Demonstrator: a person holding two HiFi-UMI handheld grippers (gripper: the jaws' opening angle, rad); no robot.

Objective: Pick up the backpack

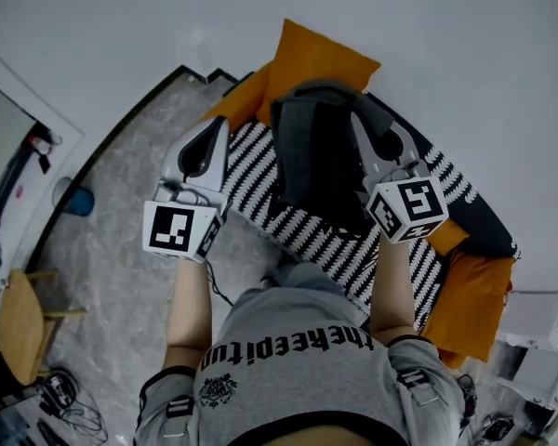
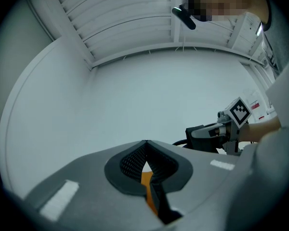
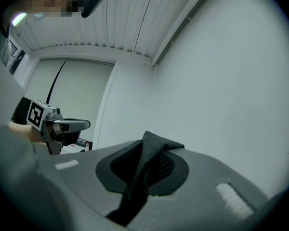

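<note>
Above the striped blanket (image 1: 253, 173), the dark grey backpack (image 1: 307, 156) hangs limp from the right gripper (image 1: 361, 124), whose jaws pinch a fold of its top fabric. It looks soft, saggy and probably light, so the top loop seems the safest hold. The left gripper (image 1: 216, 133) is pressed together, empty.

We see an orange couch (image 1: 474, 295) running from upper middle to lower right of the frame, a black-and-white patterned blanket (image 1: 335, 235) spread over it and an orange cushion (image 1: 321, 59) at its upper end.
</note>
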